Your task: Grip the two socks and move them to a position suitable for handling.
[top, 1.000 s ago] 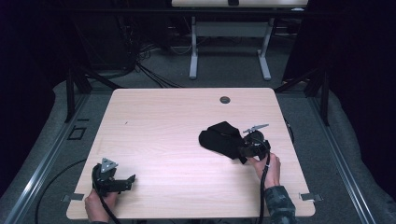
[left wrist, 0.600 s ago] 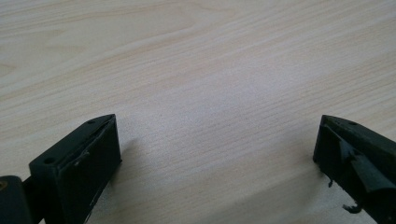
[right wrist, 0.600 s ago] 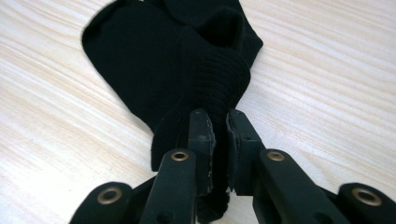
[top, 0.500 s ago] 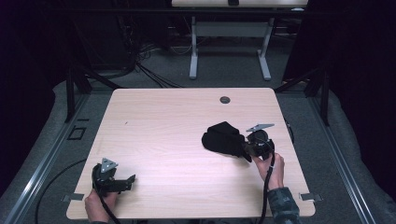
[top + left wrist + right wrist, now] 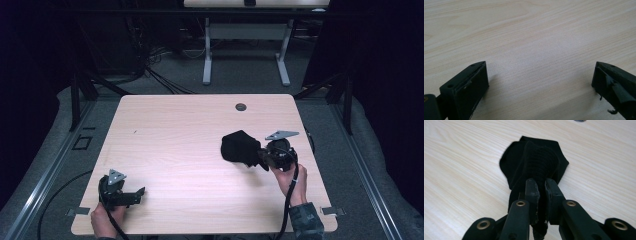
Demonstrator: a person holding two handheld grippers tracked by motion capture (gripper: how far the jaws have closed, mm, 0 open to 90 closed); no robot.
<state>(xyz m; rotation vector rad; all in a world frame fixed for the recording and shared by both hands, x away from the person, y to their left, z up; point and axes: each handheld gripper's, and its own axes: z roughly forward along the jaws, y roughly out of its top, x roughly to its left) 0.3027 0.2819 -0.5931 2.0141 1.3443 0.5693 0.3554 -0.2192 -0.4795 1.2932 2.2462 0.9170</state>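
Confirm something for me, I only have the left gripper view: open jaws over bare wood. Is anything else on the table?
Observer: Yes. A black cloth lies bunched on the right half of the table, far from the left gripper.
Operator: Is the right gripper near it?
Observer: It has it. The right gripper view shows the right gripper with jaws pinched shut on a fold of the cloth's near edge.
Operator: Is the cloth lifted?
Observer: Most of it rests on the wood; whether the pinched edge is raised, I cannot tell.
Operator: Anything else up there?
Observer: A small dark round grommet near the far edge.
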